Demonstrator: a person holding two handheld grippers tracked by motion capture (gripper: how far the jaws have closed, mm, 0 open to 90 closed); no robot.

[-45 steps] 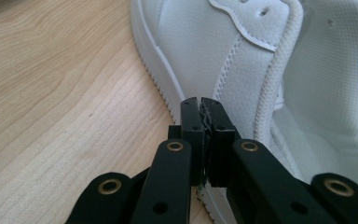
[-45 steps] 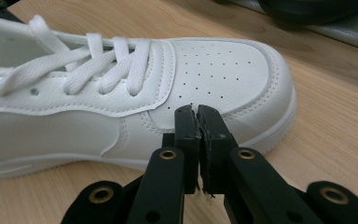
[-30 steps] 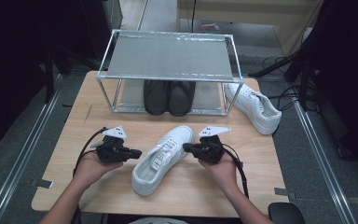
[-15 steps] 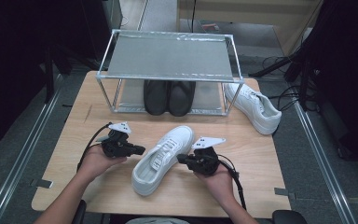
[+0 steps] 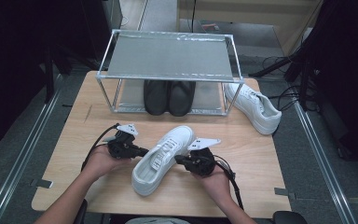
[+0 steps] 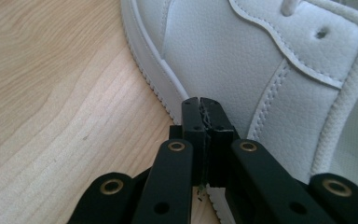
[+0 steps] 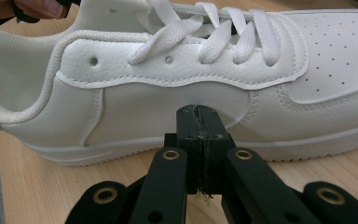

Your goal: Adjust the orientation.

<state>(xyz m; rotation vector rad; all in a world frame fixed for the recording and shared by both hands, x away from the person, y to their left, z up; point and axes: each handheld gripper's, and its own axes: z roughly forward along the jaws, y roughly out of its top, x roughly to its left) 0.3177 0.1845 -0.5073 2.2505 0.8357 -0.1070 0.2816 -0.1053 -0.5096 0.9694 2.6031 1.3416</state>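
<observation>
**High view: two shut grippers flanking a white shoe**

High view is showing the left gripper (image 5: 142, 151) and the right gripper (image 5: 179, 159) pointing inward at the shoe (image 5: 163, 158) from opposite sides, each in a hand. Both pairs of jaws are pressing together with nothing between them; the left gripper view is showing the left tips (image 6: 200, 105) just at the shoe's side wall near the sole, and the right gripper view is showing the right tips (image 7: 198, 112) against the side panel below the laces (image 7: 214, 32).

The shoe is lying upright on its sole at the near middle of the table (image 5: 74, 135). Its long axis is running diagonally, toe pointing toward the far right, heel opening toward the near left.

Beyond the toe, bare wood is lying open up to the rack (image 5: 168, 58), which is sheltering a black pair (image 5: 168, 97). A second white shoe (image 5: 251, 106) is sitting at the far right edge. Left of the left hand (image 5: 100, 161), the table is stretching bare to its edge.
</observation>
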